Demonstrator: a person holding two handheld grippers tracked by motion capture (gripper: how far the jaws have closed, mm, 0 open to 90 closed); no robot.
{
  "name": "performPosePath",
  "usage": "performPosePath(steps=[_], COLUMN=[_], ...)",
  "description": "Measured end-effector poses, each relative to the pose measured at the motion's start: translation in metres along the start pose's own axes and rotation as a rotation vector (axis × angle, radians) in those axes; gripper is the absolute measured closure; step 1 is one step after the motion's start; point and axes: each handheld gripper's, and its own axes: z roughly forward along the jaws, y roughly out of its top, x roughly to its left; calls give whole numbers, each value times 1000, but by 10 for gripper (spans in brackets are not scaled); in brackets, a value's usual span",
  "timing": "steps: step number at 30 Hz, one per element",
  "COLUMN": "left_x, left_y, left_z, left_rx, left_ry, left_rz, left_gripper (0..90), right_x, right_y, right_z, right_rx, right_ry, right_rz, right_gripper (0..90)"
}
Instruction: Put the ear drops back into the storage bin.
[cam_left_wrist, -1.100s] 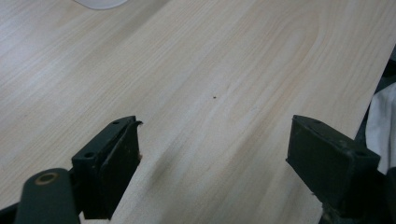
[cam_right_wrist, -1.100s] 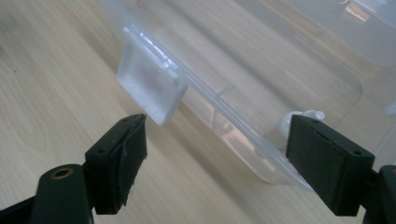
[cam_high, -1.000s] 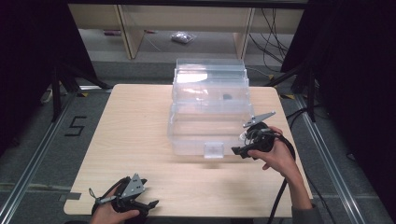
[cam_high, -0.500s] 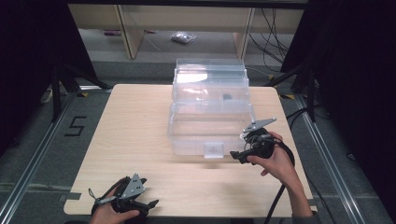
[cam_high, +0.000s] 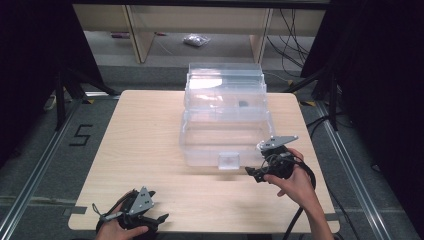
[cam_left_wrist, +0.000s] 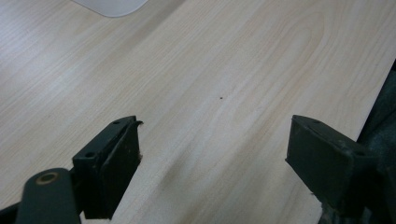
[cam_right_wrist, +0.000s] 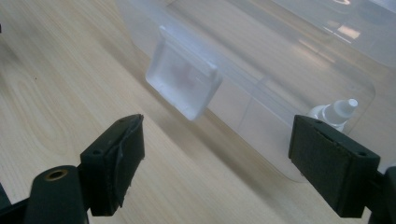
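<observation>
Black grippers (cam_high: 267, 165), grey three-cornered plates, trailing black cables.

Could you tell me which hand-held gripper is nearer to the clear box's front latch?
Right. The right hand-held gripper sits just beside the latch; the left hand-held gripper rests at the table's near edge.

One mark can be read: a black digit "5" (cam_high: 80, 135) on the grey floor (cam_high: 35, 165), just left of the table (cam_high: 145, 150), level with the table's middle; the clear plastic box (cam_high: 225, 125) on the table, its front latch (cam_right_wrist: 183, 85) and the small bottle (cam_right_wrist: 334, 113) inside it show no readable lettering.
</observation>
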Motion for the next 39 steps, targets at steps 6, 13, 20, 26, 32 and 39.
performPosePath(steps=[6,13,20,26,32,39], left_x=[-1,-2,-3,-2,-2,-2], left_y=[0,0,0,0,0,0], left_z=[-3,-5,-9,-9,-10,-10], left_rx=[-2,-3,-15,-11,-9,-17], left_ry=[6,2,8,9,9,-7], left_rz=[3,-14,-20,-17,-11,-9], left_gripper=[172,173,173,173,173,172], right_x=[6,9,14,20,24,30], right_y=[-8,-24,-36,-44,-52,-65], right_z=[-2,-1,0,0,3,8], right_rx=[-46,-68,-70,-67,-56,-45], right_ry=[-3,16,9,17,24,31], right_rz=[51,104,107,111,118,135], right_gripper=[192,189,188,187,185,176])
